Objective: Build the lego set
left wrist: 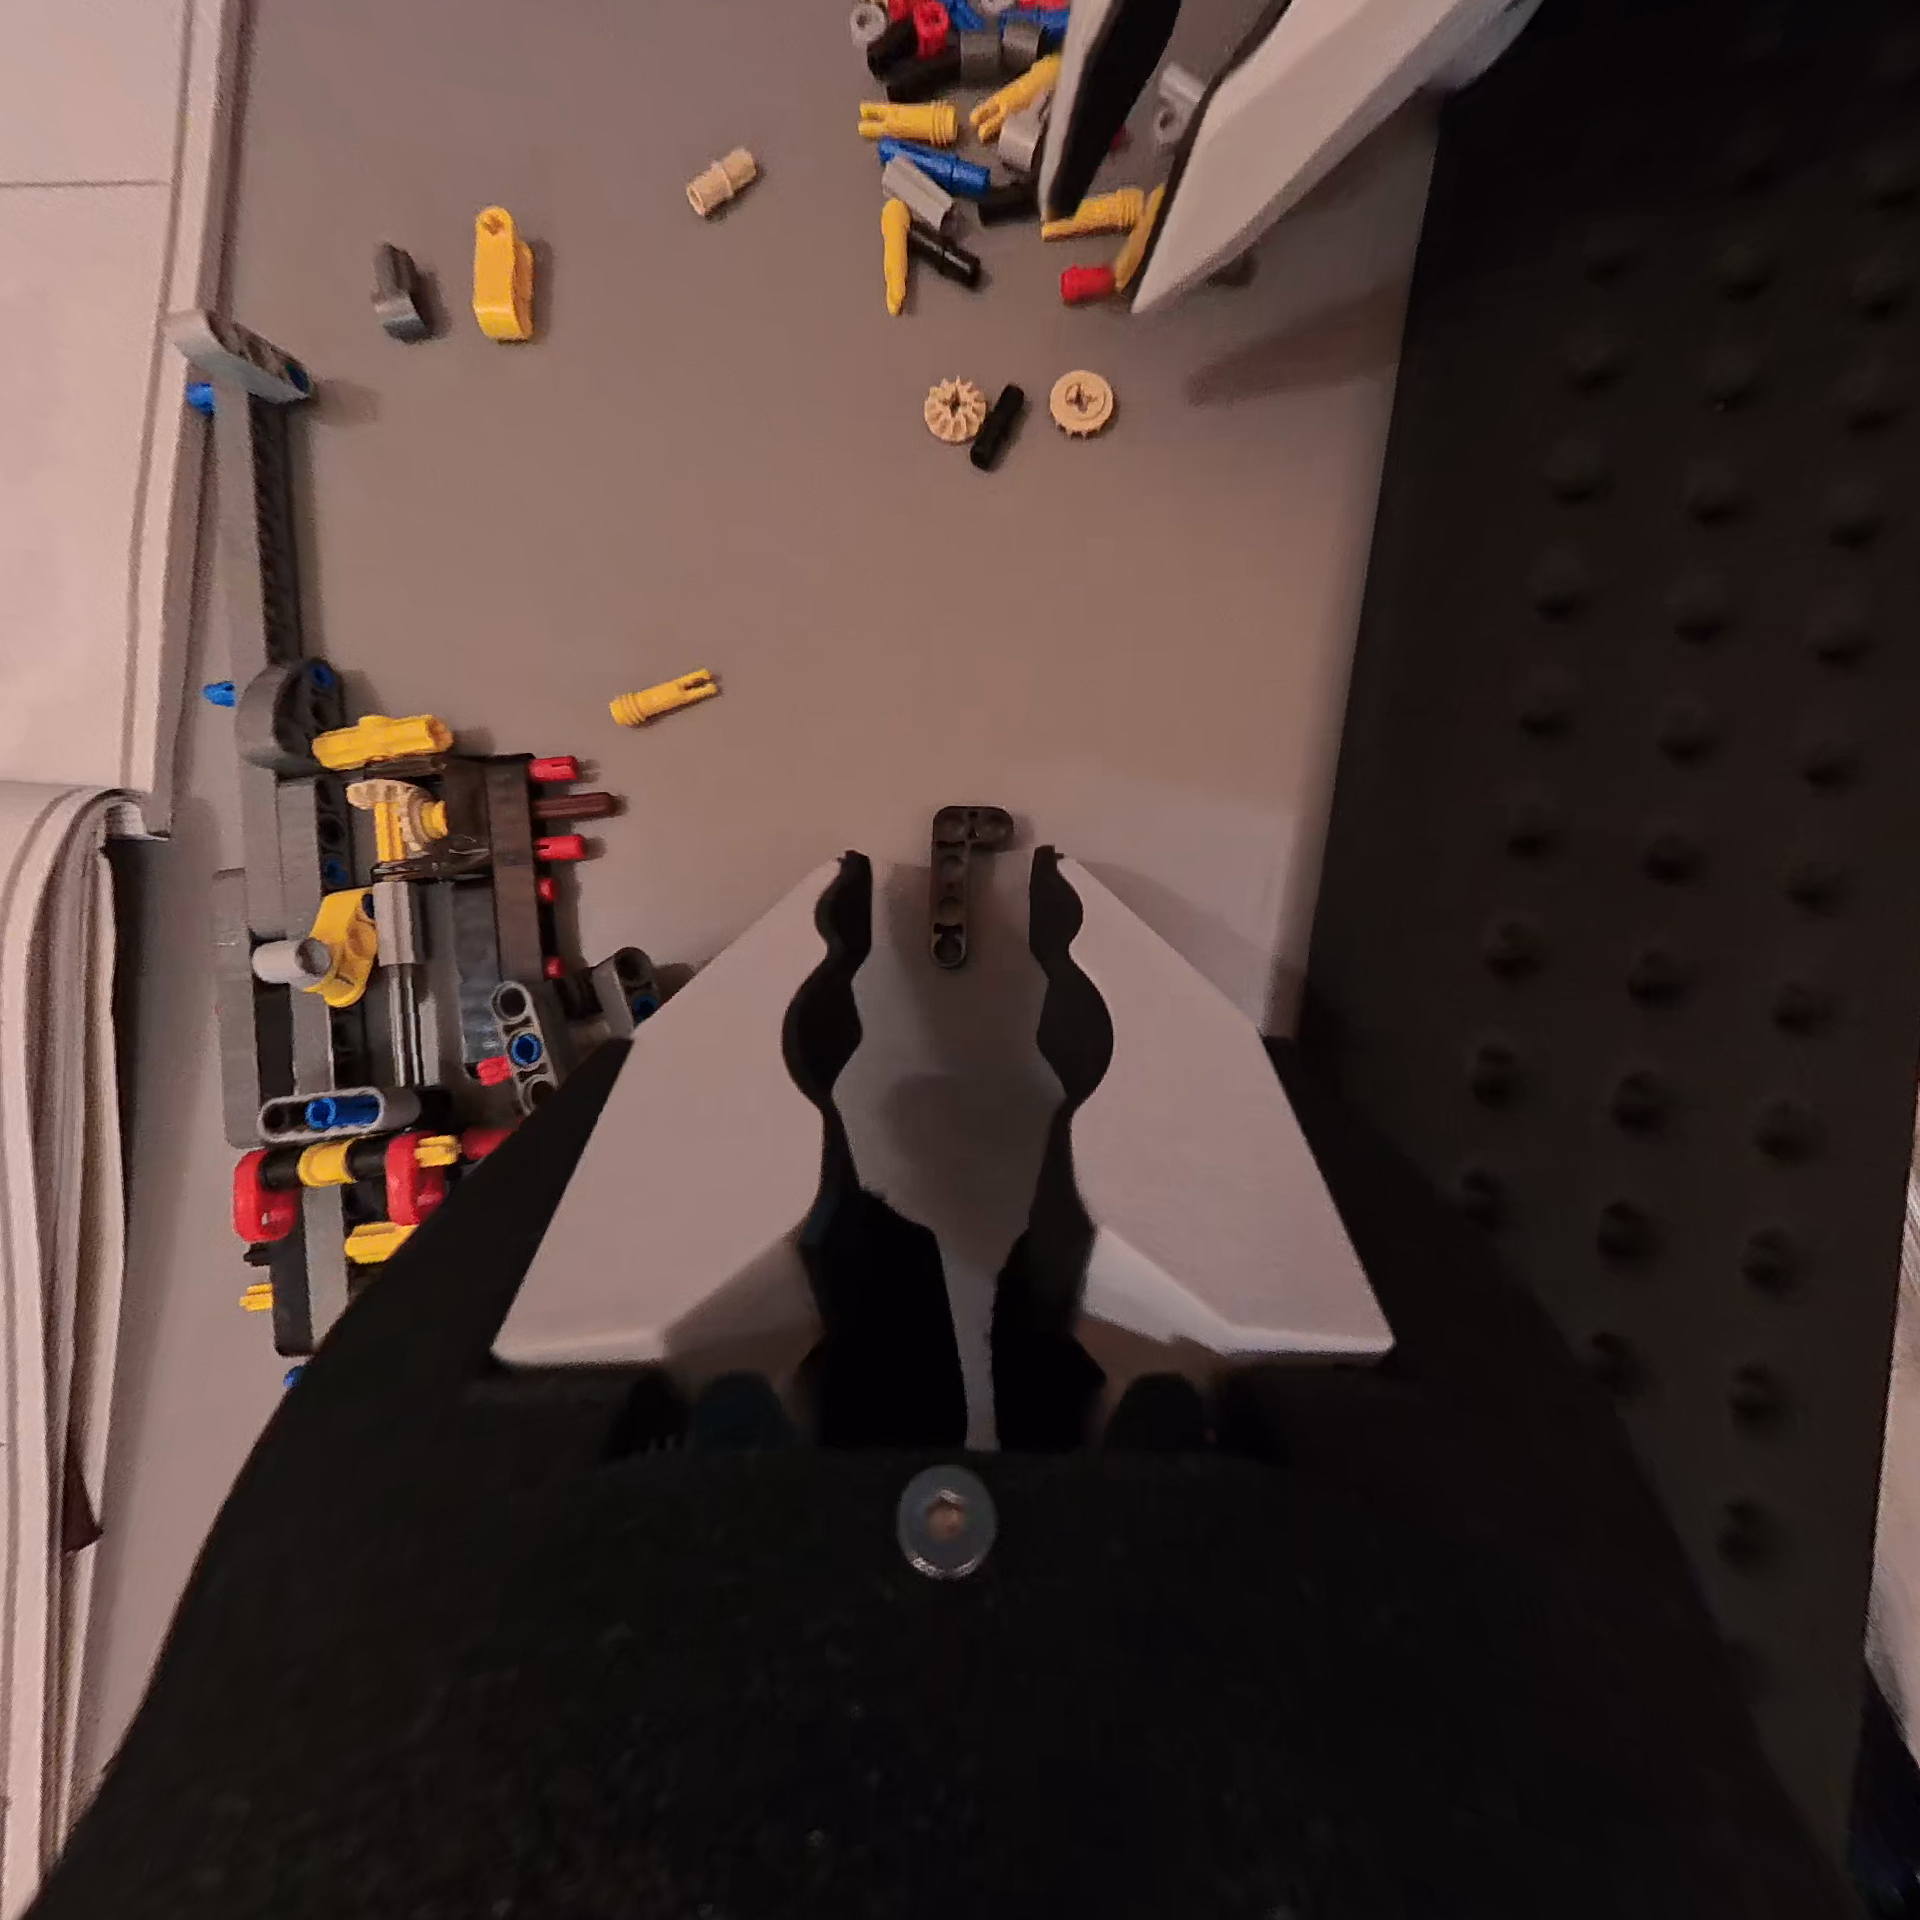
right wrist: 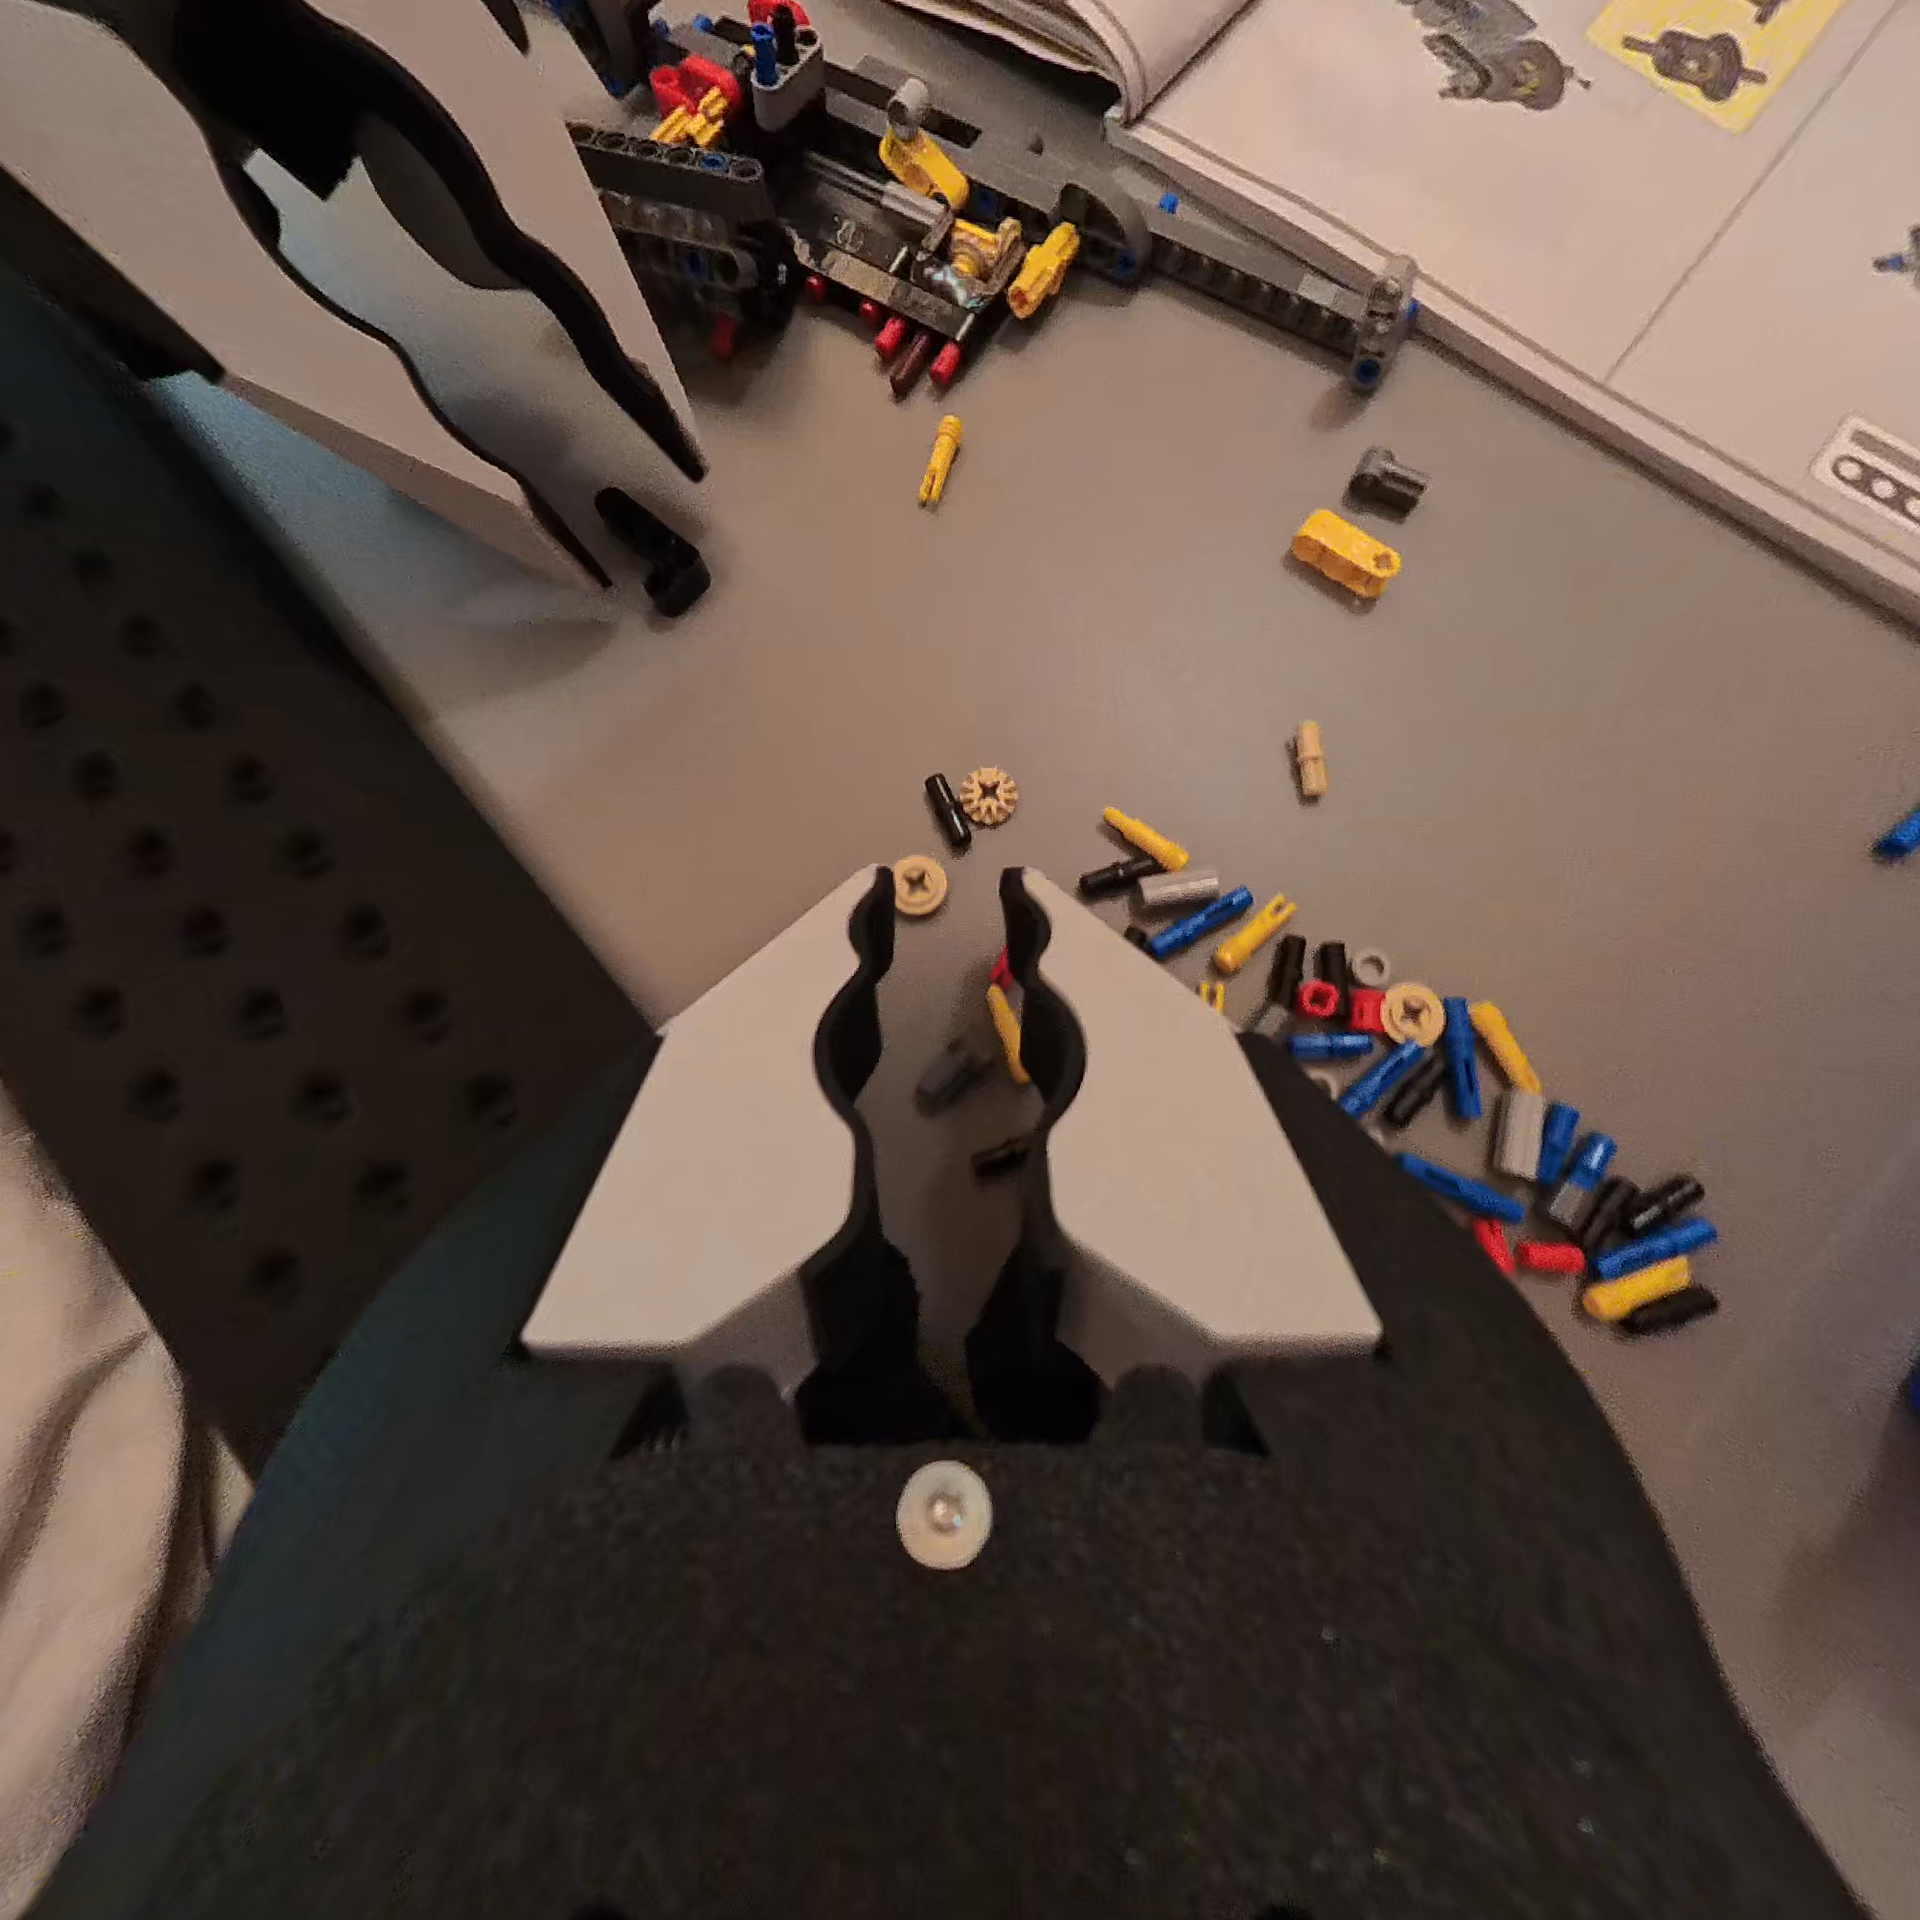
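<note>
My left gripper (left wrist: 948, 862) is open and low over the grey table. A black L-shaped beam (left wrist: 961, 883) lies flat between its fingertips, touching neither. The part-built grey, yellow and red model (left wrist: 395, 987) lies to its left. My right gripper (right wrist: 948, 878) is open and empty over the near end of a pile of loose pins (right wrist: 1455, 1091). A tan round gear (right wrist: 920, 885) lies at its left fingertip. The right wrist view also shows the left gripper (right wrist: 652, 520) with the beam (right wrist: 665, 566) at its tips, and the model (right wrist: 883, 208) beyond.
An open instruction booklet (right wrist: 1558, 156) lies behind the model. A black studded mat (left wrist: 1662, 727) borders the table. Loose on the table are a tan toothed gear (left wrist: 954, 410), a black pin (left wrist: 997, 426), a yellow pin (left wrist: 663, 698), a yellow connector (left wrist: 504, 272) and a dark grey piece (left wrist: 400, 293). One gripper's finger ends stand about 11 centimeters off the other's.
</note>
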Demonstrator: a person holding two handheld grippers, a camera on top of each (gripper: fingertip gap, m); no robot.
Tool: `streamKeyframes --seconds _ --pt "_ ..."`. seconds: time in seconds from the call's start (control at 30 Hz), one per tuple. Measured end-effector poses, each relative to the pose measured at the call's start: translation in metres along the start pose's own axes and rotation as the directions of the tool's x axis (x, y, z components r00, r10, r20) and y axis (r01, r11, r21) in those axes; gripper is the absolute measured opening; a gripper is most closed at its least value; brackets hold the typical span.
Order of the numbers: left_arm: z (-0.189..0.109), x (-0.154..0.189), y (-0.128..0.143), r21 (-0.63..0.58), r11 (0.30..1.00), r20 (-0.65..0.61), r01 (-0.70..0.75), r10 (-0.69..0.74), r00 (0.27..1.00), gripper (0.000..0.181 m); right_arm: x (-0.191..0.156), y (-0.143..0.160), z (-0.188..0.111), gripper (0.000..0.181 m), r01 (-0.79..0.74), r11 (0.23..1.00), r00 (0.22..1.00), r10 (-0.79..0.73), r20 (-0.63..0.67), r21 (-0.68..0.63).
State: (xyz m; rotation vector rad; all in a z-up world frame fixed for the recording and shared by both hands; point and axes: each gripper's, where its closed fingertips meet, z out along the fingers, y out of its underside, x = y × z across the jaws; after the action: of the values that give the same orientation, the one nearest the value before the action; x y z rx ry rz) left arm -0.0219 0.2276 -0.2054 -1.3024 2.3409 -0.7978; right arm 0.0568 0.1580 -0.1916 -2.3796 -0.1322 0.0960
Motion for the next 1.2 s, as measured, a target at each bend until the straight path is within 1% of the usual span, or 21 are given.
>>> streamKeyframes --seconds 0.13,0.2,0.3,0.37,0.4,0.43,0.53,0.6,0.67,0.73,0.77,0.83,0.97,1.07,1.1,1.2 --pt "-0.011 0.005 -0.009 0.119 0.992 0.008 -0.033 0.033 0.999 0.027 -0.002 -0.007 0.016 0.019 0.006 1.000 0.997 -0.005 0.077 -0.011" --pt "-0.017 0.008 -0.014 0.177 0.983 0.018 -0.049 0.047 0.999 0.025 0.001 -0.002 0.022 0.018 0.041 0.998 0.997 -0.038 0.068 -0.049" --pt "-0.024 0.004 -0.020 0.226 0.971 0.093 -0.083 0.064 0.994 0.023 0.002 0.001 0.027 0.014 0.061 0.996 0.997 -0.057 0.059 -0.059" --pt "-0.025 0.001 -0.025 0.232 0.962 0.170 -0.143 0.104 0.980 0.022 -0.001 0.000 0.028 0.011 0.048 0.998 0.996 -0.044 0.076 -0.052" --pt "-0.025 0.000 -0.028 0.227 0.956 0.209 -0.186 0.139 0.968 0.022 -0.001 0.000 0.029 0.005 0.050 0.997 0.996 -0.046 0.074 -0.052" --pt "-0.023 -0.001 -0.031 0.211 0.949 0.243 -0.232 0.179 0.953 0.022 -0.001 0.000 0.029 0.004 0.058 0.997 0.996 -0.054 0.070 -0.051" --pt "-0.015 -0.005 -0.032 0.115 0.923 0.331 -0.368 0.314 0.890 0.022 -0.004 -0.001 0.029 0.004 0.062 0.997 0.995 -0.058 0.084 -0.052" --pt "-0.011 -0.007 -0.035 0.047 0.883 0.384 -0.466 0.415 0.825 0.022 -0.015 -0.010 0.026 0.004 0.017 1.000 0.987 -0.016 0.158 -0.008" --pt "-0.006 -0.005 -0.038 -0.021 0.824 0.418 -0.566 0.521 0.744 0.022 -0.027 -0.024 0.020 0.004 -0.031 0.998 0.970 0.019 0.241 0.050" --pt "-0.004 -0.002 -0.041 -0.064 0.773 0.440 -0.631 0.589 0.678 0.021 -0.036 -0.035 0.015 0.004 -0.057 0.995 0.952 0.029 0.304 0.084" --pt "-0.003 -0.001 -0.042 -0.077 0.759 0.448 -0.646 0.606 0.658 0.021 -0.040 -0.040 0.013 0.004 -0.068 0.993 0.943 0.032 0.330 0.098" --pt "-0.002 0.001 -0.041 -0.090 0.748 0.449 -0.657 0.620 0.644 0.021 -0.047 -0.047 0.011 0.004 -0.081 0.990 0.927 0.033 0.374 0.114" --pt "-0.004 0.005 -0.046 -0.062 0.741 0.476 -0.669 0.611 0.632 0.016 -0.055 -0.054 0.012 0.004 -0.084 0.988 0.911 0.025 0.412 0.126" --pt "-0.007 0.005 -0.048 -0.054 0.740 0.499 -0.670 0.601 0.624 0.013 -0.058 -0.055 0.014 0.004 -0.071 0.991 0.909 0.016 0.417 0.115" --pt "-0.008 0.005 -0.047 -0.055 0.740 0.499 -0.671 0.602 0.623 0.006 -0.058 -0.055 0.015 0.004 -0.062 0.992 0.911 0.010 0.413 0.113" --pt "-0.010 0.001 -0.048 -0.054 0.752 0.515 -0.657 0.585 0.627 0.004 -0.056 -0.059 0.014 0.004 -0.071 0.989 0.914 0.011 0.405 0.133"
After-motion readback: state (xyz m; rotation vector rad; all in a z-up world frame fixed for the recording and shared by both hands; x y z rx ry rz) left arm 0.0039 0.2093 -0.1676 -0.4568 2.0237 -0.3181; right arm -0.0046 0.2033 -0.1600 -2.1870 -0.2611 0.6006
